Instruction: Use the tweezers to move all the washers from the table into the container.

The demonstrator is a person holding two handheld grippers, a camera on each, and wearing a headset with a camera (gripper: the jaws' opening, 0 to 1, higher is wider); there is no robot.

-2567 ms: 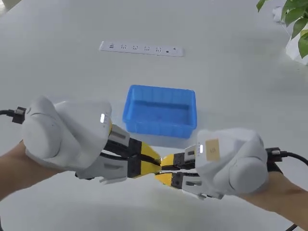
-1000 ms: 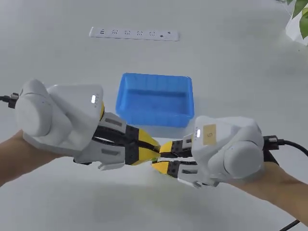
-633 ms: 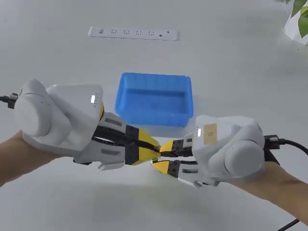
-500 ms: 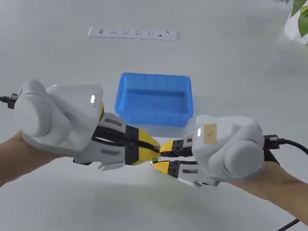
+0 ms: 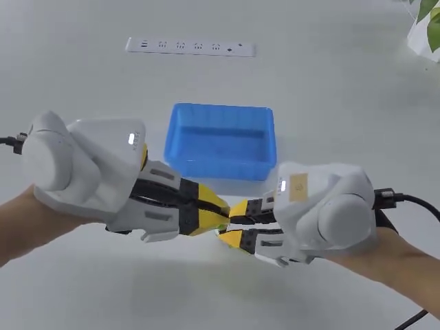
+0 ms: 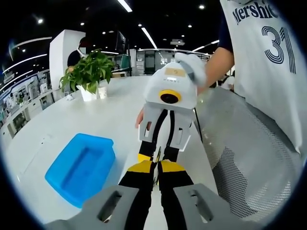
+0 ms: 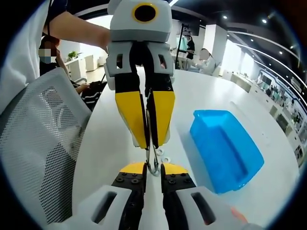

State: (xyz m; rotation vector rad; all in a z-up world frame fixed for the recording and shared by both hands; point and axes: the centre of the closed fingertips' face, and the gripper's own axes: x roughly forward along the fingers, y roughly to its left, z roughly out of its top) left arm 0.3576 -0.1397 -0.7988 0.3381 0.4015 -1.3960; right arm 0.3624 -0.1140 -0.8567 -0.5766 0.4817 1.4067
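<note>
Grippers are nose to nose here. Left gripper [image 7: 150,143] and right gripper [image 7: 153,170] are both pinched onto the tweezers [image 7: 152,160]. A couple of tiny washers [image 7: 160,153] sit on the table [image 7: 110,143] right beside the tips, with the blue container [image 5: 220,141] just past them.

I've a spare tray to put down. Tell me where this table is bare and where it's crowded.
Bare: the wide strip between the power strip and the blue container; the table left of the container; the stretch right of it toward the plant. Crowded: before the container, where the left gripper and right gripper meet, both shut on the tweezers.
</note>
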